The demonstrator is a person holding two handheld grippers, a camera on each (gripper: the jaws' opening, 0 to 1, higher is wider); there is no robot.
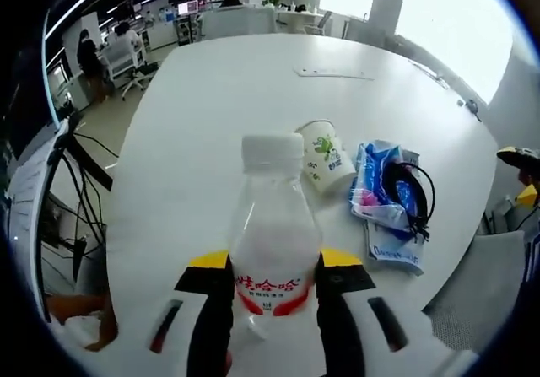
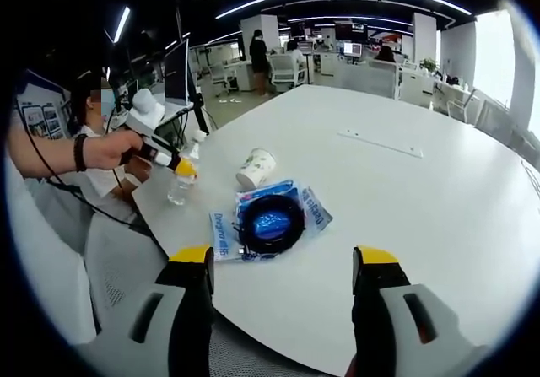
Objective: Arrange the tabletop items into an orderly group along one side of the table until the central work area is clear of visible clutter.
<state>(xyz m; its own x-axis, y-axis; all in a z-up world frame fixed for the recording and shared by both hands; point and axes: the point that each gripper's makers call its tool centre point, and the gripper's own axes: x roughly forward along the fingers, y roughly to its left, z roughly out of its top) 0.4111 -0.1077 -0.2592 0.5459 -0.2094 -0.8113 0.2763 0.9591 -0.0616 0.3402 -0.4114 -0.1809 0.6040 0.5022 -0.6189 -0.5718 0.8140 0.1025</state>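
The left gripper pinches a clear plastic bottle with a white cap and red label, upright near the table's edge. The right gripper hangs with jaws spread wide, holding nothing, over the white table. Just beyond the bottle a paper cup lies on its side (green print showing), and beside it a blue packet carries a coiled black cable. A hand grips the left tool.
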